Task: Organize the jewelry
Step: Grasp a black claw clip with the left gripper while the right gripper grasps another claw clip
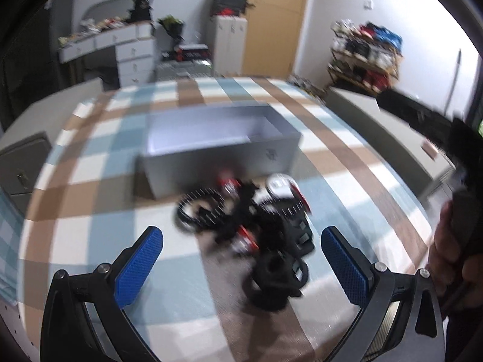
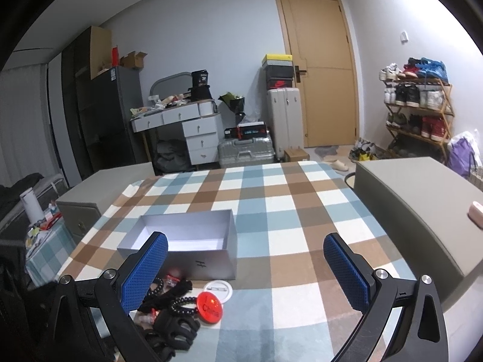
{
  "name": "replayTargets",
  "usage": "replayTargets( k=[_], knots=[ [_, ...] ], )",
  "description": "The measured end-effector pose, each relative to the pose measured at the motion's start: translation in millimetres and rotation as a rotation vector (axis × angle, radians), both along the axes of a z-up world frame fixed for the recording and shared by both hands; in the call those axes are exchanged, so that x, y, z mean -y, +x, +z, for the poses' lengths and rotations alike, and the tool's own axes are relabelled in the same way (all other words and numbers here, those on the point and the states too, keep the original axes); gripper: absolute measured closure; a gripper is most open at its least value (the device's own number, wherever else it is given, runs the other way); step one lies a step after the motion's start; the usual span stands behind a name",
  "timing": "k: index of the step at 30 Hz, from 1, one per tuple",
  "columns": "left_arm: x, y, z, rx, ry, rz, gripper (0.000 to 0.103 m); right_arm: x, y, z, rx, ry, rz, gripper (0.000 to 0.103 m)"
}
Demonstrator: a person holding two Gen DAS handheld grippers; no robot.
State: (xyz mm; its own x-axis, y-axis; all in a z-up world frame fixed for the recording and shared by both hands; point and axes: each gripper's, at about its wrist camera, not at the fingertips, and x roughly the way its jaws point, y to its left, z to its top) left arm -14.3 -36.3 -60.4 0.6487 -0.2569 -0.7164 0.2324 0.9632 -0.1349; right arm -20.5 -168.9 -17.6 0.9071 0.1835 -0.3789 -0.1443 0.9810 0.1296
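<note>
A heap of jewelry (image 1: 256, 226) lies on the checked tablecloth in front of an open grey box (image 1: 220, 150); the left wrist view is blurred. My left gripper (image 1: 241, 268) hangs open just short of the heap, nothing between its blue pads. In the right wrist view the heap (image 2: 172, 310) shows black bead bracelets (image 2: 181, 304), a red round badge (image 2: 209, 306), a white round badge (image 2: 218, 291) and black hair clips (image 2: 172, 331). The grey box (image 2: 187, 241) stands behind it. My right gripper (image 2: 244, 271) is open and empty, to the right of the heap.
The checked cloth (image 2: 286, 211) covers the table. Grey cabinets stand at the right (image 2: 416, 211) and left (image 2: 81, 208). A hand (image 1: 452, 256) holds the other gripper at the right edge of the left wrist view. Drawers, suitcases, a door and a shoe rack line the far wall.
</note>
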Motion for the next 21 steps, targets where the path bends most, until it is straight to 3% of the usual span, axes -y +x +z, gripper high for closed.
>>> replayTargets(
  k=[9, 12, 18, 21],
  knots=[
    [5.9, -5.8, -12.2, -0.076, 0.013, -0.091, 0.001, 7.9, 0.5, -13.1, -0.055, 0.017, 0.019, 0.000],
    [5.4, -4.1, -19.1, -0.094, 0.018, -0.104, 0.006, 13.7, 1.3, -19.9, -0.088, 0.047, 0.026, 0.000],
    [8.3, -3.9, -27.2, -0.113, 0.022, -0.132, 0.024, 20.3, -0.8, -30.3, -0.125, 0.065, 0.022, 0.000],
    [9.7, -3.6, -29.6, -0.121, 0.025, -0.146, 0.041, 20.6, -0.7, -34.5, -0.141, 0.059, 0.023, 0.000]
  ],
)
